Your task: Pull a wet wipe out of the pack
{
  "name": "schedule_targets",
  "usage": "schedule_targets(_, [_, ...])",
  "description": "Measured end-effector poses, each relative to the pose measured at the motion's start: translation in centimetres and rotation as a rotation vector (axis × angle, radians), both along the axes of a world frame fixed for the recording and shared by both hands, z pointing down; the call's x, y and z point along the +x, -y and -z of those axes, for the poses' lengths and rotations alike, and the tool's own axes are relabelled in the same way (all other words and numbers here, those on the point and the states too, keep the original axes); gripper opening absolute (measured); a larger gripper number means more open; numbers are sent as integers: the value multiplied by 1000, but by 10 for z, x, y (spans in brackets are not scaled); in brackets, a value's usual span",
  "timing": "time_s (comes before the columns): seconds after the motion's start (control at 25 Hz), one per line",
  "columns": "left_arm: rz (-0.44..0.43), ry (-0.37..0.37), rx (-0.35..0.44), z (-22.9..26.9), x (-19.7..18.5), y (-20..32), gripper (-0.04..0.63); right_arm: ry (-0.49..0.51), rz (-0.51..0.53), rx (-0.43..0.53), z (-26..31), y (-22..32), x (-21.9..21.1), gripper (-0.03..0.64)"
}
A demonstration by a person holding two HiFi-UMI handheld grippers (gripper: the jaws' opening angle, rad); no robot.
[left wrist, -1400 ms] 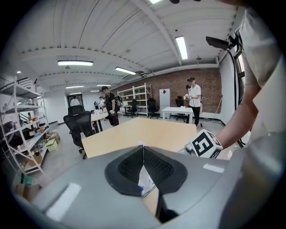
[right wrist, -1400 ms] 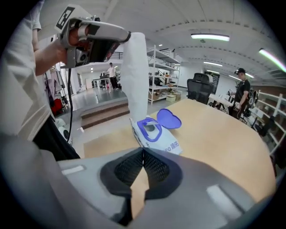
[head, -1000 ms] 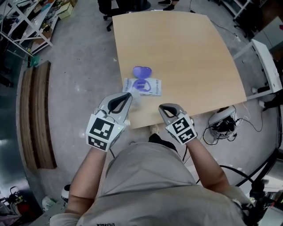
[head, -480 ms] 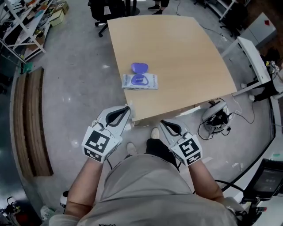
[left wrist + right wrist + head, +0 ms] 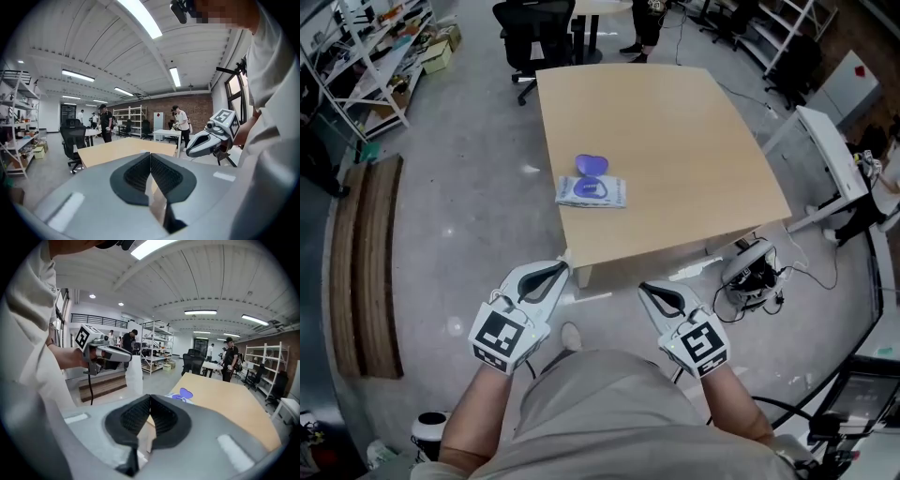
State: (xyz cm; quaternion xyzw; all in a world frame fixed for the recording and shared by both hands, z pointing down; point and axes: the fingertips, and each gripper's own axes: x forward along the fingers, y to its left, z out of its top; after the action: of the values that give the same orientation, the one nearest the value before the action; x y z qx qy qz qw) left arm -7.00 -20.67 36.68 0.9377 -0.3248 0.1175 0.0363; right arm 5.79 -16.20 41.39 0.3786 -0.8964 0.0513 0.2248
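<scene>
The wet wipe pack (image 5: pixel 592 192) lies near the front left corner of the wooden table (image 5: pixel 675 122), its purple lid (image 5: pixel 593 166) flipped open. Both grippers hang over the floor in front of the table, well short of the pack. My left gripper (image 5: pixel 563 266) is shut on a white wet wipe (image 5: pixel 134 377), which dangles from its tips in the right gripper view. My right gripper (image 5: pixel 643 287) is shut with nothing in it. The pack (image 5: pixel 180 396) also shows past the right jaws, at the table's near corner.
A black office chair (image 5: pixel 534 23) stands behind the table. Shelving (image 5: pixel 356 56) and a low wooden platform (image 5: pixel 366 253) lie to the left. A white desk (image 5: pixel 830 150) and floor cables (image 5: pixel 755 267) are at the right. People (image 5: pixel 104 123) stand far off.
Both grippers have pulled back off the table's front edge and now hang over the floor. The left one carries the wipe away, and the pack stays put with its lid open.
</scene>
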Motion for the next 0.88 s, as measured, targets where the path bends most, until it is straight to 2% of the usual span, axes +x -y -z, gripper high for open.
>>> schedule_targets(0.4, [70, -6, -12, 3, 57, -105, 9, 57, 74, -11, 0, -101, 64, 3])
schedule_targets(0.68, [137, 21, -49, 2, 74, -180, 9, 121, 146, -17, 2, -159, 79, 3])
schedule_targets(0.88, [123, 40, -51, 11, 76, -216, 9, 144, 119, -23, 8, -191, 82, 3])
